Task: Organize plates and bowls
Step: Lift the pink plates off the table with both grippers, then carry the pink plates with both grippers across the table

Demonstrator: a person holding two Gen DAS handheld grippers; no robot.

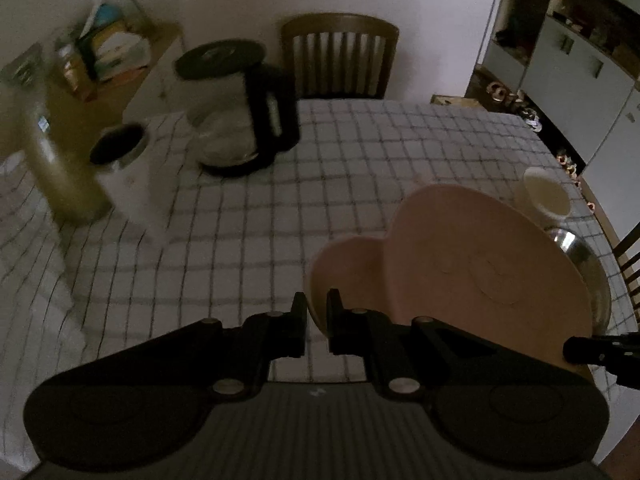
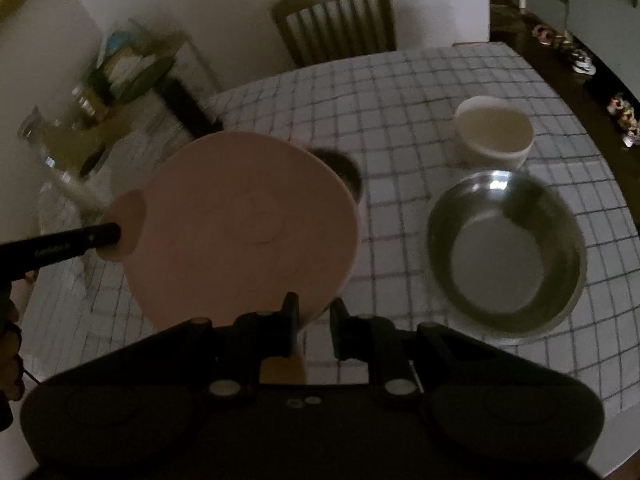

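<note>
Both grippers have hold of the same pink plate. From my left wrist camera, the left gripper (image 1: 317,312) is closed narrow on the ear-shaped lobe of the pink plate (image 1: 472,264), one finger on each side of the rim at the bottom centre of the frame. The plate is tilted up off the table (image 1: 340,168), filling the lower right. At the right edge I see the tip of the right gripper (image 1: 576,350) touching the plate's far rim.

From the right wrist camera, the right gripper (image 2: 314,314) pinches the plate's edge at the bottom centre, its fingers almost together around the rim. The plate (image 2: 248,232) takes up the middle left of this frame, its underside toward me, and the left gripper (image 2: 114,236) meets its small lobe at the left edge.

On the checked tablecloth, a steel bowl (image 2: 506,256) sits at the right of the right wrist frame, with a white bowl (image 2: 494,132) just behind it, toward the upper right. They look close together, but I cannot tell if they touch. Part of a dark dish (image 2: 344,172) peeks out behind the plate.

In the left wrist frame, a kettle (image 1: 240,108) stands in the upper left, a yellowish bottle (image 1: 60,168) at the far left, and a wooden chair (image 1: 340,56) at the top centre.
</note>
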